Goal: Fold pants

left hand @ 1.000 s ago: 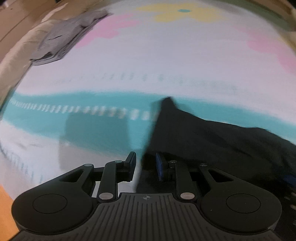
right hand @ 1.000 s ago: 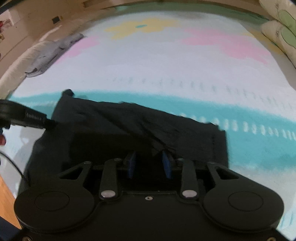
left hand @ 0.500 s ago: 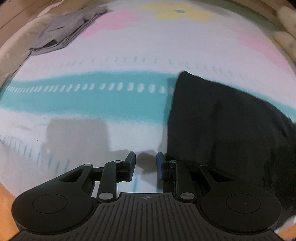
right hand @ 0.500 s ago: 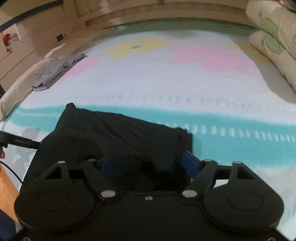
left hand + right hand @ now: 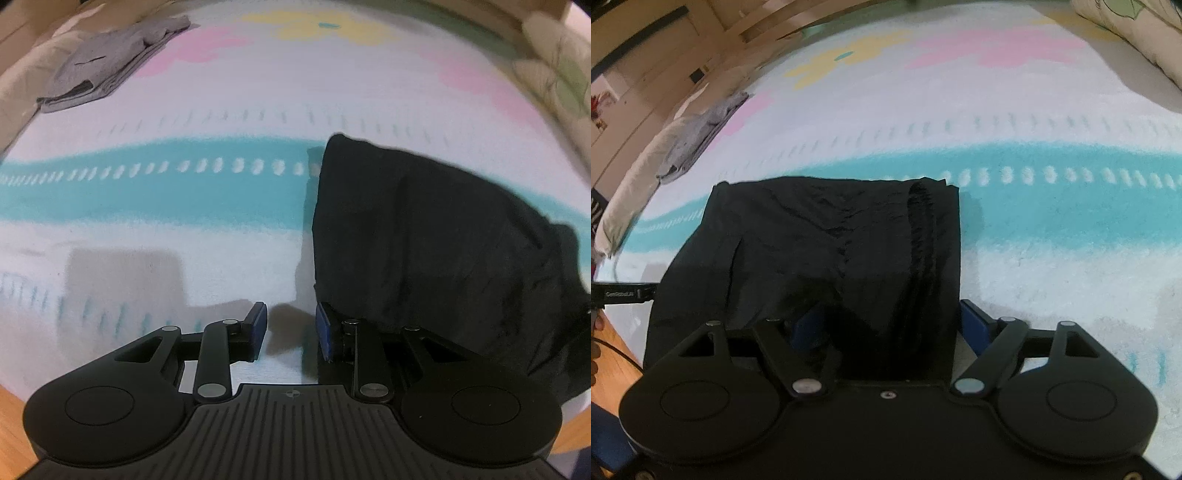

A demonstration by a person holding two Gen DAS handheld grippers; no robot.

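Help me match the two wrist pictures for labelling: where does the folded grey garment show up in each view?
Left wrist: the grey garment lies top left, on the far edge of the blanket.
Right wrist: the grey garment lies at the left edge, above the black pants.
Shared landmark: the yellow flower printed near the top.

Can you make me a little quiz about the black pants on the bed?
1. True or false: the left gripper is squeezing the black pants.
2. Which stripe do the pants lie across? A teal B red C brown
3. Fill in: a folded ____ garment lies far off on the blanket.

Key: 1 false, it is open beside them. 2 A. 3 grey.
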